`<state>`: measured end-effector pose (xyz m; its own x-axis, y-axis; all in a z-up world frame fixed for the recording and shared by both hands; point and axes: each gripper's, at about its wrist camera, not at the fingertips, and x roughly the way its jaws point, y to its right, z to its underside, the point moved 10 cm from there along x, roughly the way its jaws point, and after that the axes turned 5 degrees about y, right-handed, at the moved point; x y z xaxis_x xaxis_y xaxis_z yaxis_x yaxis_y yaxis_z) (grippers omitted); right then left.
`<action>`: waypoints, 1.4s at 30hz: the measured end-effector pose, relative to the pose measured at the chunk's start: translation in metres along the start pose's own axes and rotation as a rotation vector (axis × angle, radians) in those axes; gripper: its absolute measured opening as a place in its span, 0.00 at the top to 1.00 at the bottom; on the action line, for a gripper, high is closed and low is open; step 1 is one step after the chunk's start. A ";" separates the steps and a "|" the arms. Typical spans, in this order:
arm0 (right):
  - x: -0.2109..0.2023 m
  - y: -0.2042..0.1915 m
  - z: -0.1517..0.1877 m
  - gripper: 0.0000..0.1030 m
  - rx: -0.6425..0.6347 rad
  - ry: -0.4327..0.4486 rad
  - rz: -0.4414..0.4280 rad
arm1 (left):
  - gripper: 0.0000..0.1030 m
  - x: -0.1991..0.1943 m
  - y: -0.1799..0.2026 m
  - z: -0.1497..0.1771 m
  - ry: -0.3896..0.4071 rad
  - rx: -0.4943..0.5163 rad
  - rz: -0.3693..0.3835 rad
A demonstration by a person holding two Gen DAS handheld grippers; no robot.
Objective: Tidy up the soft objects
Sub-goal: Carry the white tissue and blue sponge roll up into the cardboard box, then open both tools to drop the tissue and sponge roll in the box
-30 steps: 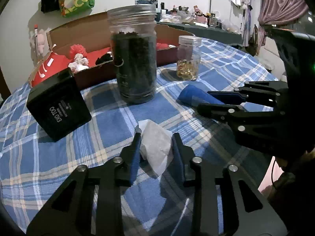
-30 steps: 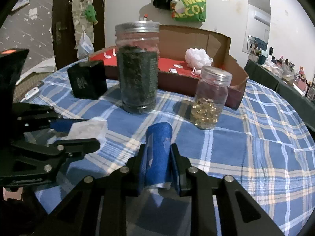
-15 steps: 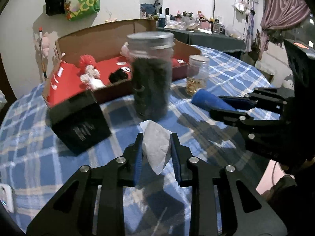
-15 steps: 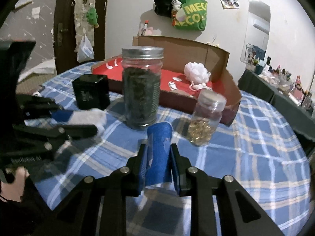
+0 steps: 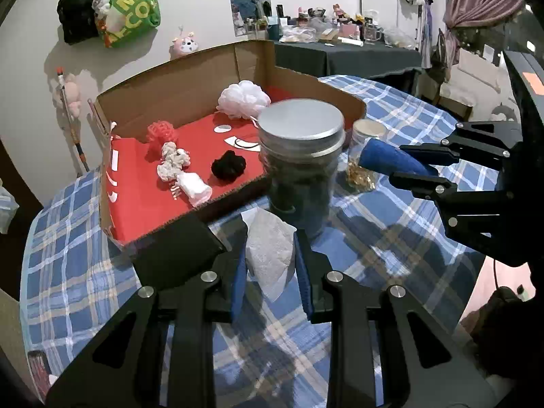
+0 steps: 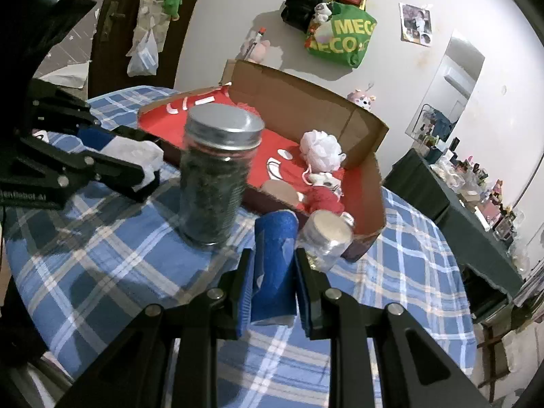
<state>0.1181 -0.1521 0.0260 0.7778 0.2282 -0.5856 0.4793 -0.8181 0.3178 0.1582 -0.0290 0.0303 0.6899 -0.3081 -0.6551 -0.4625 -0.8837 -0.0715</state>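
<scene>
The left hand-held gripper (image 5: 270, 261) grips a white tissue (image 5: 270, 255); the right hand-held gripper (image 6: 273, 272) grips a blue cloth roll (image 6: 273, 265), both above the desk (image 6: 102, 258) near the cardboard box (image 5: 183, 85).

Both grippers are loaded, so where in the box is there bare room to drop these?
Bare red floor lies at the cardboard box's near-left corner, left of the white fabric bundle, and between the black pompom and white loofah. The middle is crowded.
</scene>
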 end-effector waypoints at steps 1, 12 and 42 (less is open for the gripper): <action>0.001 0.003 -0.002 0.76 0.004 -0.001 -0.002 | 0.76 0.001 -0.002 -0.002 -0.003 0.003 -0.003; 0.007 0.025 -0.022 0.76 0.063 -0.003 -0.056 | 0.76 0.012 -0.024 -0.020 -0.036 -0.010 0.026; 0.215 0.055 -0.099 0.75 0.290 -0.367 -0.379 | 0.76 0.173 -0.056 -0.100 -0.302 -0.026 0.145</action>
<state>0.3518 -0.0956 -0.0080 0.3585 0.3772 -0.8539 0.5250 -0.8378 -0.1497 0.3592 -0.0678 -0.0037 0.4197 -0.3167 -0.8506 -0.5270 -0.8480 0.0557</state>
